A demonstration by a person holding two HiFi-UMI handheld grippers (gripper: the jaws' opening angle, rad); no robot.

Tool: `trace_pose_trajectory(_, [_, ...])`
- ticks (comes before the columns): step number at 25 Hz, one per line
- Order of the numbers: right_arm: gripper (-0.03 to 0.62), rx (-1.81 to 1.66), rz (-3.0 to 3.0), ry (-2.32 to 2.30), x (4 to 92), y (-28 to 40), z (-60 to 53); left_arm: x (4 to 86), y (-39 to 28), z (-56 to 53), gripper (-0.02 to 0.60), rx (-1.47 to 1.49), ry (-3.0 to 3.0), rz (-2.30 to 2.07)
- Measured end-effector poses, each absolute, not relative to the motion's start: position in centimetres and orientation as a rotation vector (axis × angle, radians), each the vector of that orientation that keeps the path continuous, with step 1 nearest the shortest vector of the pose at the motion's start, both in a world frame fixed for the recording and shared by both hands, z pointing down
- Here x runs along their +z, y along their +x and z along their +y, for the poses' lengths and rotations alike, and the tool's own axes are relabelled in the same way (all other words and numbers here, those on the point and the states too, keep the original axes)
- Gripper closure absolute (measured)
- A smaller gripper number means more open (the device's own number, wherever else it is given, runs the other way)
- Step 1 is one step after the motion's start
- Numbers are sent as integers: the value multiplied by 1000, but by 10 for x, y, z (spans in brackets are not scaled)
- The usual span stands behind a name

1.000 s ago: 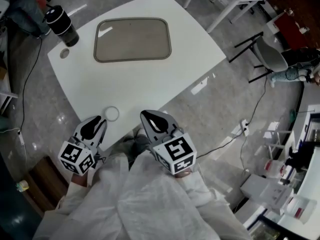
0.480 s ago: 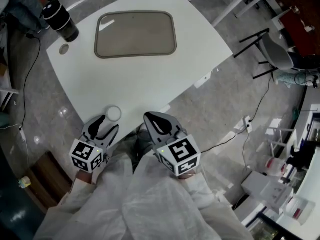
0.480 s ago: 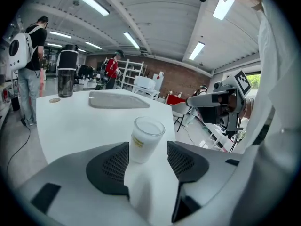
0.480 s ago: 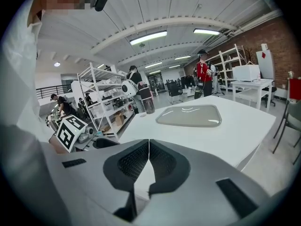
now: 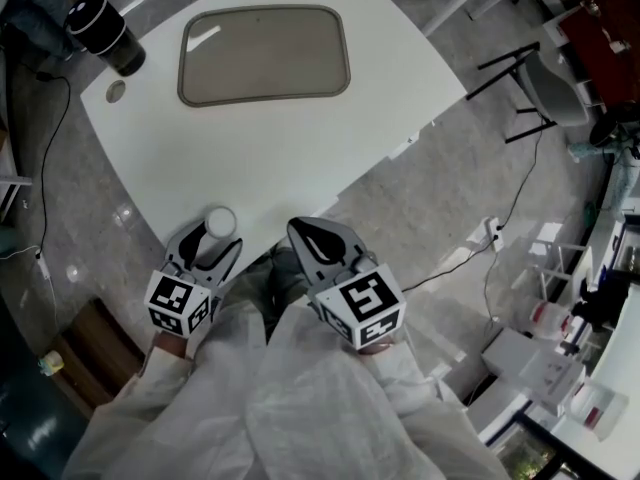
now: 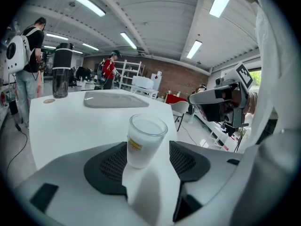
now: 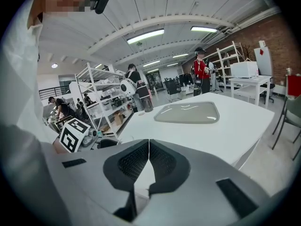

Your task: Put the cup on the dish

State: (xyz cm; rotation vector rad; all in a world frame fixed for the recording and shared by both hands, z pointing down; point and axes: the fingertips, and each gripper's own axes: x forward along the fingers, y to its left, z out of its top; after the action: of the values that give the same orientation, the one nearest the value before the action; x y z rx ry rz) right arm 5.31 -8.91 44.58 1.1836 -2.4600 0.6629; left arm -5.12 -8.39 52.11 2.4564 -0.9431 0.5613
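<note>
The left gripper (image 5: 214,238) is opening its fingers wide around the cup (image 6: 146,140) at the table's (image 5: 300,158) near edge; the right gripper (image 7: 148,147) is holding its fingers together, empty.

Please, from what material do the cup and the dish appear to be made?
Cup: probably frosted glass or translucent plastic. Its wall is milky white with a clearer rim, and it carries a small yellow sticker.
Dish: grey-beige, smooth and glossy, with bright light reflections on its surface. It may be plastic or glazed ceramic; the look leaves it open.
</note>
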Motion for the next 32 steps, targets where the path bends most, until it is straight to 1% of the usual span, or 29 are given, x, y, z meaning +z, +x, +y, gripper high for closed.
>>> trace_pose_trajectory(32, [580,690,-2424,1163,457,52,-89,527,-40,-113,318,581,2512,-1012])
